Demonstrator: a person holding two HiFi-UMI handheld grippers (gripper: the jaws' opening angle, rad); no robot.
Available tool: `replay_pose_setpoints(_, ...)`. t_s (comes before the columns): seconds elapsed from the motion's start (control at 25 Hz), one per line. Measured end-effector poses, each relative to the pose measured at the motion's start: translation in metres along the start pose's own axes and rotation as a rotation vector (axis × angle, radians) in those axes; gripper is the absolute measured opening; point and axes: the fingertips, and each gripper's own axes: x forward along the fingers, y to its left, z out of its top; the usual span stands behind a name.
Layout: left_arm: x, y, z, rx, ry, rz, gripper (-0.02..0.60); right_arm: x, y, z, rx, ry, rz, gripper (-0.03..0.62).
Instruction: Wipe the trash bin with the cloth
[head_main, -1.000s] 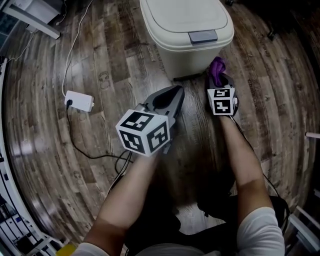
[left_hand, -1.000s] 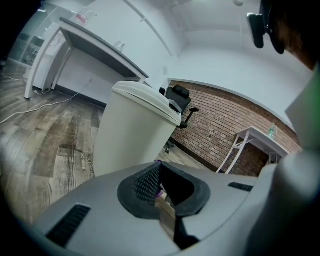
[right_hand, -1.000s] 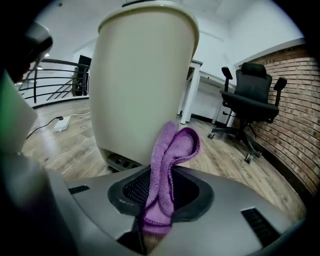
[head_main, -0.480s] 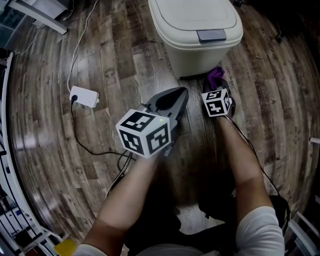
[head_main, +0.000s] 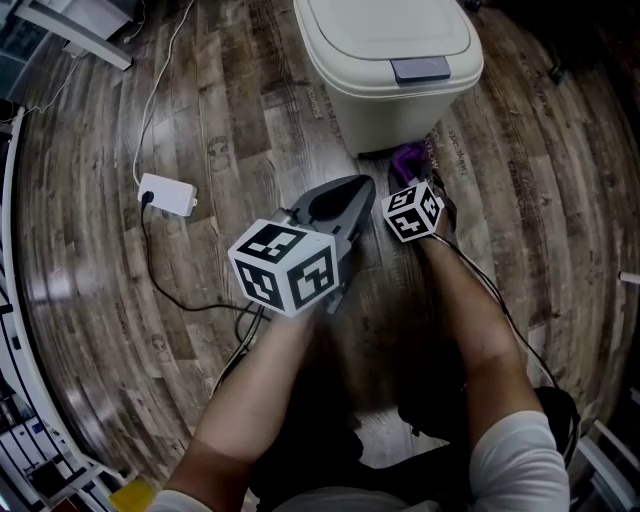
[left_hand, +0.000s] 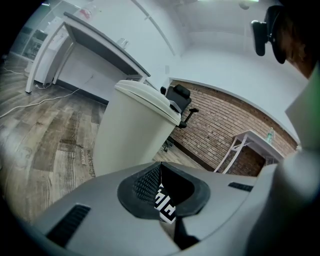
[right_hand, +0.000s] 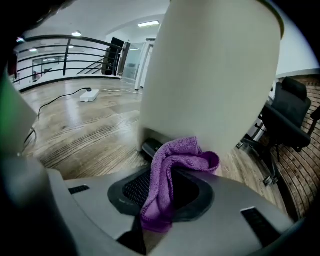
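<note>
Right claw (right_hand: 162, 192) is closed on the purple cloth (right_hand: 176, 161), with one fold pinched between the jaws and a loose loop standing past the tips. That loop lies at the lower front wall of the cream trash bin (right_hand: 210, 75), just above the dark foot pedal (right_hand: 150, 148). Whether the cloth presses on the wall or sits just short of it cannot be confirmed from either view. The head view places this claw low at the bin's base, below the grey lid latch (head_main: 420, 69). Left claw (left_hand: 159, 169) has its jaws together with nothing between them. It is held over the wooden floor (head_main: 250, 120) beside the right claw, pointing toward the bin and apart from it. Assessment: the step in hand is wiping the lower front face, and most of the body and lid probably remains to be done. To do it well, the loose loop should be pushed flat against the wall so that fabric, not jaw plastic, bears on it. Strokes should overlap and run clear of the pedal, where the cloth could snag. The bin looks light and may slide or tip under side pressure, so bracing its rim with the idle left claw would be prudent. The grip appears shallow, so heavy dragging could pull the cloth free.
</note>
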Motion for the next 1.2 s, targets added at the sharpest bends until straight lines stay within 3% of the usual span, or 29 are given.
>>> replay_pose_setpoints(0.48,-0.012,0.007,0.007,-0.027,-0.029,0.018,0.005,0.006,0.076,0.046,-0.134,-0.057,0.169,0.101)
replay_pose_setpoints(0.84,-0.011,-0.008,0.015,-0.027,-0.06,0.016,0.005,-0.042,0.127,0.078,-0.244,-0.132,0.347,0.101)
replay_pose_setpoints(1.2,-0.053,-0.042,0.046,0.05,-0.189,0.191,0.005,-0.123,0.149,0.108,-0.279,-0.154,0.513,0.101)
